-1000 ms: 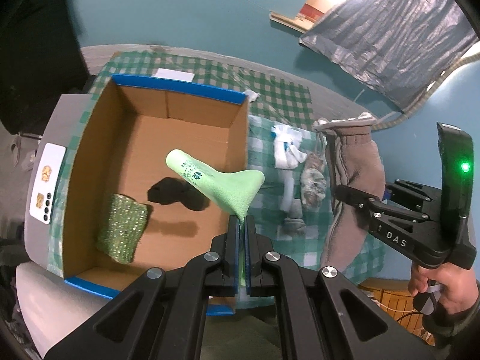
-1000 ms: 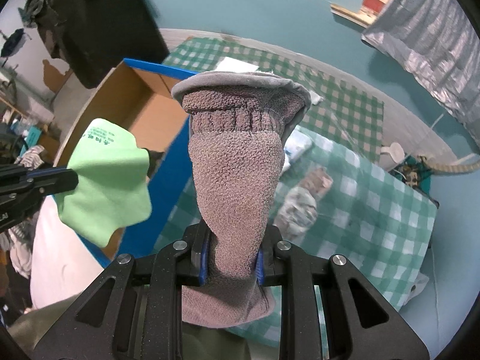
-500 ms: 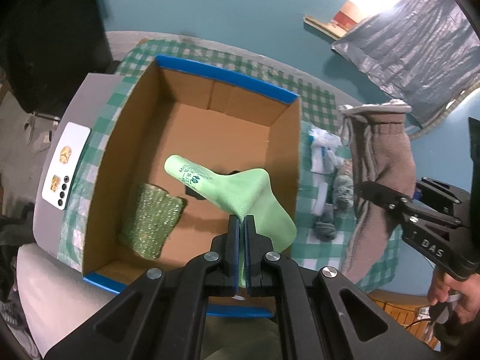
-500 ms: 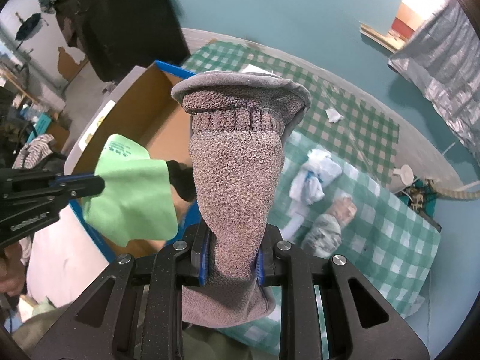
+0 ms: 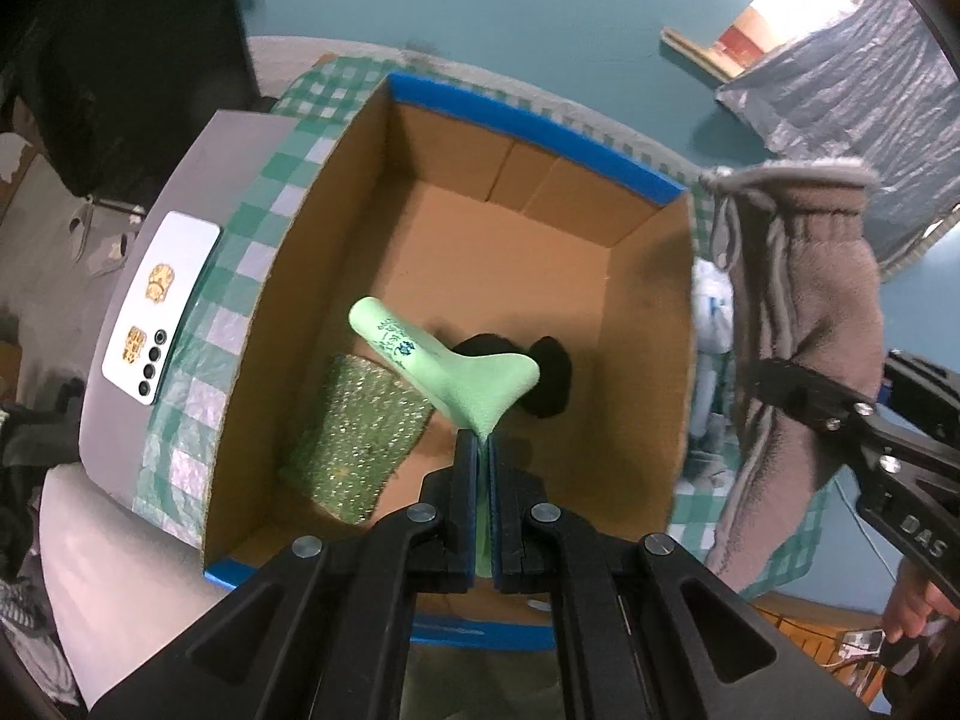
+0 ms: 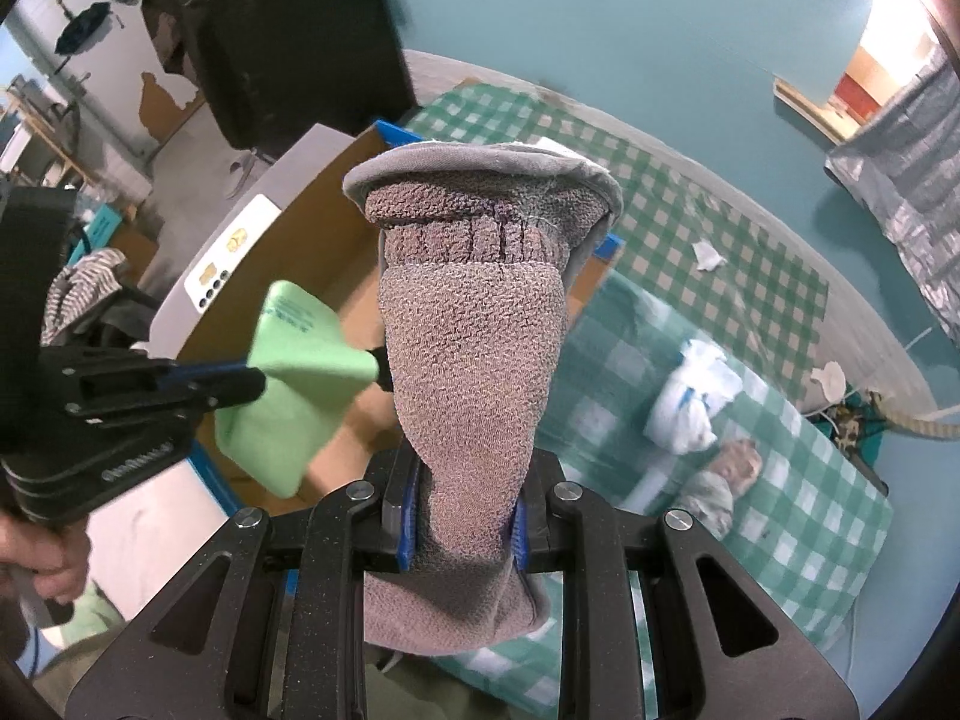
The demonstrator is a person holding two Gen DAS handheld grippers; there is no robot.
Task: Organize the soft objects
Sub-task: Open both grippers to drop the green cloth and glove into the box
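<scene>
My left gripper [image 5: 478, 450] is shut on a light green cloth [image 5: 462, 372] and holds it above the inside of the open cardboard box [image 5: 636, 252]. The cloth also shows in the right wrist view [image 6: 294, 384]. A sparkly green pouch [image 5: 360, 444] and a black soft item [image 5: 546, 372] lie on the box floor. My right gripper [image 6: 462, 516] is shut on a grey-brown fleece glove [image 6: 474, 336] that stands upright between its fingers. In the left wrist view the glove [image 5: 798, 312] hangs just right of the box's right wall.
The box has blue-taped rims and sits on a green checked cloth [image 6: 804, 480]. A white bundle [image 6: 696, 396] and a crumpled grey sock [image 6: 726, 480] lie on that cloth to the right of the box. A white phone [image 5: 159, 306] lies left of the box.
Both grippers moved left. The green cloth went from over the box's right wall to over its floor, and the glove came up close to the right wall. Both grips are unchanged.
</scene>
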